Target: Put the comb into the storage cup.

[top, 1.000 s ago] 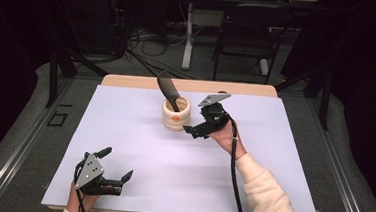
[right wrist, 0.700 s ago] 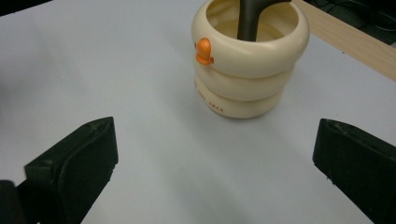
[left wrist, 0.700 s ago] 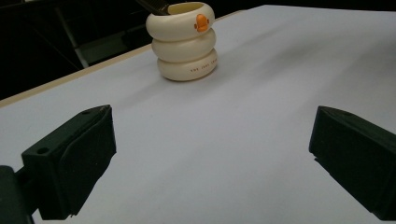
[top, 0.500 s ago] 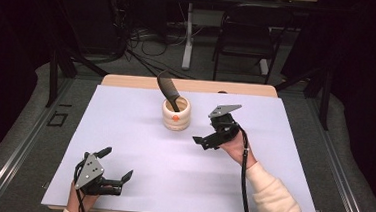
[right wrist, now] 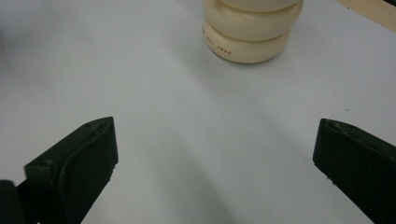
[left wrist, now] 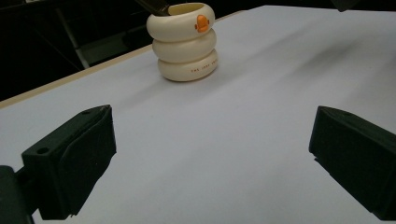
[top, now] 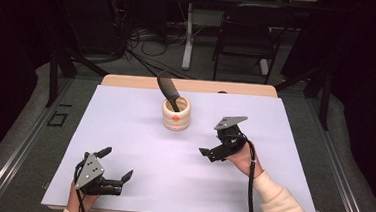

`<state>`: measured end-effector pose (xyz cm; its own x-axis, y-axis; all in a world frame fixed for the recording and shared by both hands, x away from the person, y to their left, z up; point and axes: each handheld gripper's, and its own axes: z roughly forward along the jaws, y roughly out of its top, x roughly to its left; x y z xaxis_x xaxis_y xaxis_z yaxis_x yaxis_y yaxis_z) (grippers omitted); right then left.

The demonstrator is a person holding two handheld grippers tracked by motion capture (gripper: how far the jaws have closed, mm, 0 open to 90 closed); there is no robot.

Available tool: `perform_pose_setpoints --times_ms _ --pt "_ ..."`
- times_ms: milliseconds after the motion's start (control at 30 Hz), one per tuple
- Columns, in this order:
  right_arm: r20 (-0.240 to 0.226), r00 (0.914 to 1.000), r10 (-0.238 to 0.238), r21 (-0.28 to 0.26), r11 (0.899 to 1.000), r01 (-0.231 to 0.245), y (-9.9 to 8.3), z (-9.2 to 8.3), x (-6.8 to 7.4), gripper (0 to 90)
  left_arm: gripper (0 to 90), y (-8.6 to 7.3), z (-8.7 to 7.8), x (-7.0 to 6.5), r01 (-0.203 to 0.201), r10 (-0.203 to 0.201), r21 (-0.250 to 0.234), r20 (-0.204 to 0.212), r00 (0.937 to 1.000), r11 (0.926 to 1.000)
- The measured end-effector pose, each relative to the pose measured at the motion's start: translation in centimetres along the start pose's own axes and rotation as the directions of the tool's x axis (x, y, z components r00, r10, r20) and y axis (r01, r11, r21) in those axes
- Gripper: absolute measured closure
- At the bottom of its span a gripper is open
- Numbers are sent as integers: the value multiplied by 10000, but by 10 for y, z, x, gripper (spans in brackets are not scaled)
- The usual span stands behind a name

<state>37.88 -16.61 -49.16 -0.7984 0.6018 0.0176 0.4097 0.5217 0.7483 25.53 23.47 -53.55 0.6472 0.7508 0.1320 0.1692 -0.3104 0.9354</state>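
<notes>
While both hands rest low on the table (top: 139, 132), which is covered with a white sheet, a cream holder (top: 176, 114) made of three stacked rings stands upright near the far edge, a little left of the middle. On its top ring there is a small orange mark (left wrist: 201, 23), like a beak. On the bottom ring there is small reddish writing. In the right gripper view the last word reads "SWAN" (right wrist: 218, 51); in the left gripper view the line begins with "THE", but the rest is too small for me to read. A dark utensil (top: 169, 89) stands inside the holder and leans to the far left, its wide end up in the air.

The left tongs (top: 116, 167) are at the near left corner of the table, held by a hand (top: 80, 201) at the edge. Their jaws are spread wide apart and hold nothing, and they are well apart from the holder. The right tongs (top: 211, 154) are to the right of the holder and nearer to the person, held by a hand (top: 243, 159) with a light sleeve (top: 281, 210). Their jaws are also wide apart with only the white sheet between them, and they point toward the holder without touching it. A black cable (top: 250, 190) runs from the right tongs down along the sleeve.
</notes>
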Motion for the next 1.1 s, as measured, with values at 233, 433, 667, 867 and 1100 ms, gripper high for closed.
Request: perform_pose_setpoints --times_ms 233,433,667,867,1100 --pt "1 10000 -1 -38 10000 1 -10 -7 7 0 7 0 0 0 29 -29 -1 27 10000 10000" --pt "-45 10000 11 38 10000 -10 -19 -12 11 0 7 0 0 0 12 -12 -23 14 10000 10000" --pt "-59 10000 4 95 10000 -4 -31 -18 17 0 7 0 0 -1 -10 10 -1 25 10000 10000" --pt "-48 10000 -29 93 10000 29 -38 -22 23 0 7 0 1 -1 -16 16 5 90 10000 10000" --pt "6 10000 -76 151 9999 76 -47 -26 27 0 7 0 1 -1 12 -12 14 85 10000 10000"
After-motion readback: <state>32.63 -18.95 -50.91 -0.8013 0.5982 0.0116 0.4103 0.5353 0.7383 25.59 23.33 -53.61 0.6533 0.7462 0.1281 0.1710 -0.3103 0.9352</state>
